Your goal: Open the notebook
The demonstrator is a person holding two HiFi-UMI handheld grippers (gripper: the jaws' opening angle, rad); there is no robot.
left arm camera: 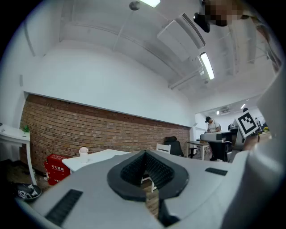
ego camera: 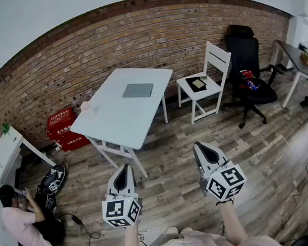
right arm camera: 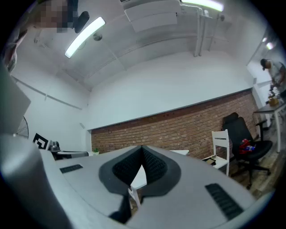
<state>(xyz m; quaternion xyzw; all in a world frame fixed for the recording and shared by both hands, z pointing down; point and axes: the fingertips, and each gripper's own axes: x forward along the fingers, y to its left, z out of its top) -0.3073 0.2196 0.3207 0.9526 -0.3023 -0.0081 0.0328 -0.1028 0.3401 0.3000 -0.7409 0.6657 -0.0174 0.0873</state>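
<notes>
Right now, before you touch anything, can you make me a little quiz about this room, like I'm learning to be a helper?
1. True or false: the notebook lies closed on the white table.
2. What stands closest to that table's right side? A) white chair B) red box C) black office chair
3. Does the left gripper or the right gripper hold anything?

Key:
1. True.
2. A.
3. No. Both have their jaws shut on nothing, and both are well short of the table.
</notes>
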